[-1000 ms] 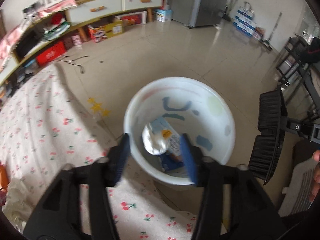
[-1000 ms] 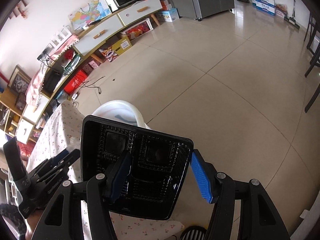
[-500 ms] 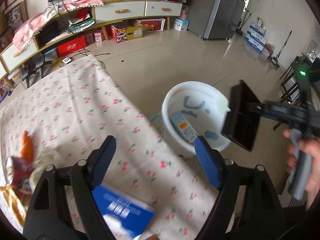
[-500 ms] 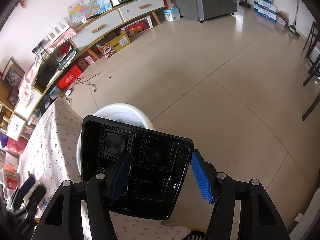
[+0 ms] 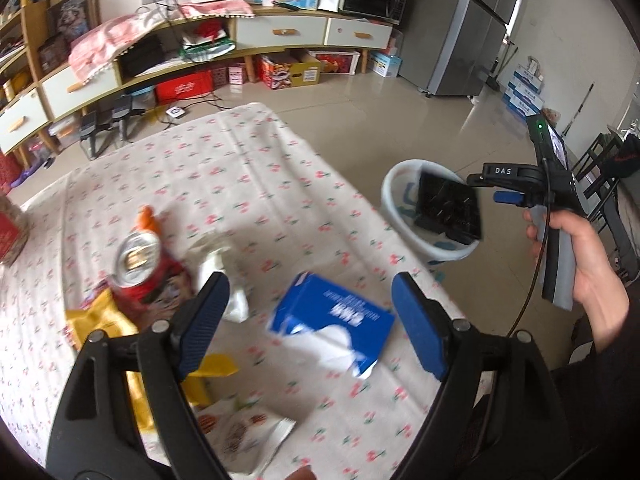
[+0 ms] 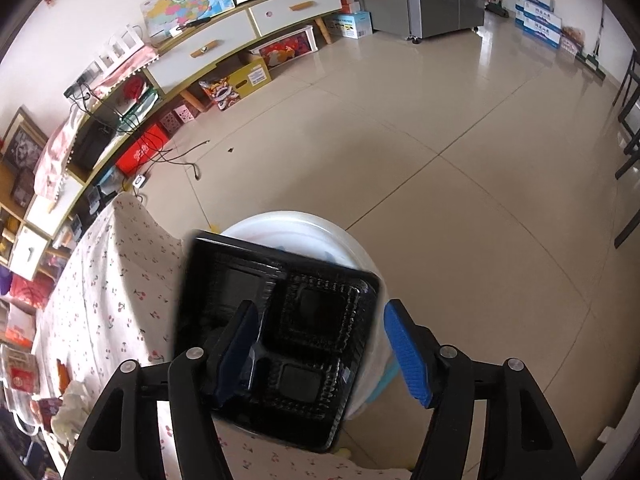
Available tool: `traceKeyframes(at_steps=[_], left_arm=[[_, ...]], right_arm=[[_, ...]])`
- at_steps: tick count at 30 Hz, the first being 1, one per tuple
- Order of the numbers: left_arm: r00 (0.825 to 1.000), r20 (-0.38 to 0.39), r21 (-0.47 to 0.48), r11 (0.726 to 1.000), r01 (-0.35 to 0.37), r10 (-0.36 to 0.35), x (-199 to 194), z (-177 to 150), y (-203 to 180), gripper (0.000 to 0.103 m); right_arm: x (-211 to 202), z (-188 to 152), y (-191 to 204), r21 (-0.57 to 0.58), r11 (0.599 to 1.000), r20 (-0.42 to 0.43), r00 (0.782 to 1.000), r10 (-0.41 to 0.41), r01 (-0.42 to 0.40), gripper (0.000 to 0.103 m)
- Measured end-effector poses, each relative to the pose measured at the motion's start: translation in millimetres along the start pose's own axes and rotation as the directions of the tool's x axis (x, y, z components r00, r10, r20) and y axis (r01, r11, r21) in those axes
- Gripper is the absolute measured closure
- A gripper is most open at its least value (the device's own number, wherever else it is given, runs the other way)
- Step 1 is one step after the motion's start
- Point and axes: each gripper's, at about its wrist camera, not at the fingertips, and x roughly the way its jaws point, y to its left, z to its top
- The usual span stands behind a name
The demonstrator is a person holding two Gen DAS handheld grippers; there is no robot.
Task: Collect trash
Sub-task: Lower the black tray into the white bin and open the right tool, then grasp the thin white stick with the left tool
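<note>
My left gripper [image 5: 308, 322] is open and empty above the cherry-print table [image 5: 240, 184], over a blue tissue box [image 5: 334, 316]. A red can [image 5: 140, 268], white crumpled paper [image 5: 220, 268], yellow wrappers [image 5: 108, 324] and a snack packet [image 5: 248, 436] lie near it. My right gripper [image 6: 320, 348] is open; the black plastic food tray [image 6: 280, 332] is blurred and dropping over the white bucket [image 6: 352, 248]. In the left wrist view the tray [image 5: 448, 208] sits in the mouth of the bucket [image 5: 390, 196], beside the table's right edge.
A low TV cabinet [image 5: 280, 36] with boxes lines the far wall, and a grey fridge [image 5: 464, 28] stands at the right. Cables lie on the tiled floor [image 6: 460, 160]. Dark chairs [image 5: 600, 168] stand far right.
My left gripper swung from the bucket back over the table's trash. My right gripper opened wider and let go of the black tray, which now tips into the bucket.
</note>
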Motion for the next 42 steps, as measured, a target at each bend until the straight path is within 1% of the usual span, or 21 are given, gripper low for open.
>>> traceKeyframes(at_steps=[2,8,11,21,26,32,37,38,40,42], left_arm=[[1.0,0.001,-0.011,1.0,-0.017,0.017,-4,-5,12,0.019],[0.999,0.005,-0.042,0.998,-0.045,0.046,-16,-22,38,0.019],[0.998,0.001,-0.066,0.996,-0.057,0.057,-21,-31,50,0.017],[0.999,-0.03,-0.181,0.983,-0.041,0.036,-25,-57,88,0.016],[0.998,-0.048,-0.221,0.974,-0.051,0.041,-26,-74,101,0.016],[0.995,-0.086,-0.246,0.967,-0.071,0.051,-25,-97,103,0.016],[0.991,-0.096,-0.265,0.957,-0.12,0.097,-26,-117,89,0.016],[0.992,-0.094,-0.273,0.955,-0.112,0.089,-25,-120,86,0.016],[0.995,-0.089,-0.3,0.952,-0.069,0.045,-21,-126,80,0.016],[0.996,-0.083,-0.306,0.951,-0.053,0.029,-18,-129,75,0.016]], right_arm=[[-2,-1,3,-0.013,1.0,0.004,1.0,-0.003,0.003,0.029],[-16,-10,5,-0.036,0.999,0.01,1.0,-0.007,0.007,0.029],[-27,-17,8,-0.052,0.999,0.013,1.0,0.006,-0.005,0.028],[-57,-45,32,-0.137,0.99,0.027,0.999,0.032,-0.028,0.024],[-67,-63,45,-0.158,0.985,0.013,0.997,0.076,-0.073,0.023],[-73,-88,64,-0.218,0.97,-0.006,0.994,0.111,-0.11,0.022],[-76,-105,80,-0.28,0.952,-0.016,0.992,0.123,-0.123,0.022],[-76,-109,82,-0.293,0.948,-0.018,0.992,0.126,-0.126,0.022],[-76,-113,86,-0.312,0.941,-0.025,0.991,0.13,-0.132,0.022],[-74,-118,89,-0.331,0.933,-0.035,0.99,0.134,-0.138,0.022]])
